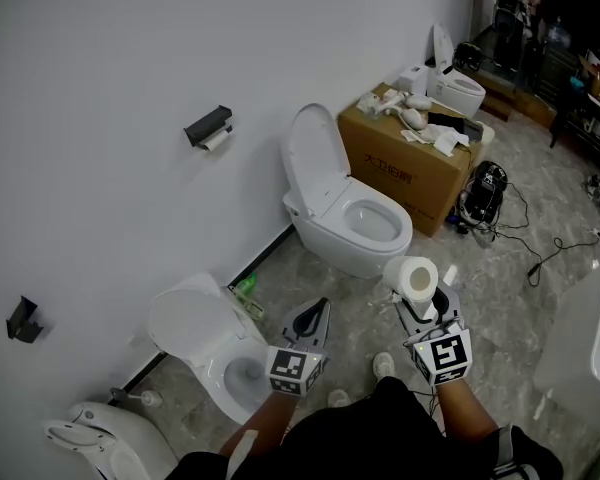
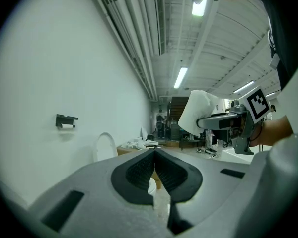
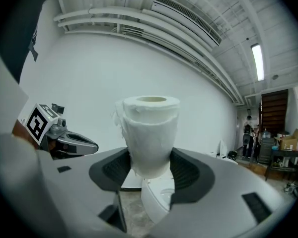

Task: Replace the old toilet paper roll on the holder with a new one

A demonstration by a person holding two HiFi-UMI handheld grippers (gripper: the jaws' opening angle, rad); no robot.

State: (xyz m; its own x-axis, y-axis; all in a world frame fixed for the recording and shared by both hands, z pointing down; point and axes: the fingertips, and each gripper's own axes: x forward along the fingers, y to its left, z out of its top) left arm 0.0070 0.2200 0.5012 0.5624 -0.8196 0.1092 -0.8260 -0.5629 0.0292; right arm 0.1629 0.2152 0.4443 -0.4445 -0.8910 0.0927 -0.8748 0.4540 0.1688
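Observation:
A black wall holder (image 1: 208, 124) with a small old toilet paper roll (image 1: 216, 140) under it hangs on the white wall, far ahead of both grippers; the holder (image 2: 65, 119) also shows in the left gripper view. My right gripper (image 1: 417, 293) is shut on a full new toilet paper roll (image 1: 412, 276), held upright between its pads (image 3: 116, 168); the roll (image 3: 148, 133) fills the middle of the right gripper view. My left gripper (image 1: 310, 320) is shut with nothing in it, its pads (image 2: 140, 171) pressed together, to the left of the right one.
An open toilet (image 1: 345, 208) stands below and right of the holder. Another toilet (image 1: 215, 343) sits close at front left, by my left gripper. A cardboard box (image 1: 410, 163) with loose items stands behind, with cables (image 1: 540, 253) on the floor. A second black bracket (image 1: 23, 320) is on the wall at left.

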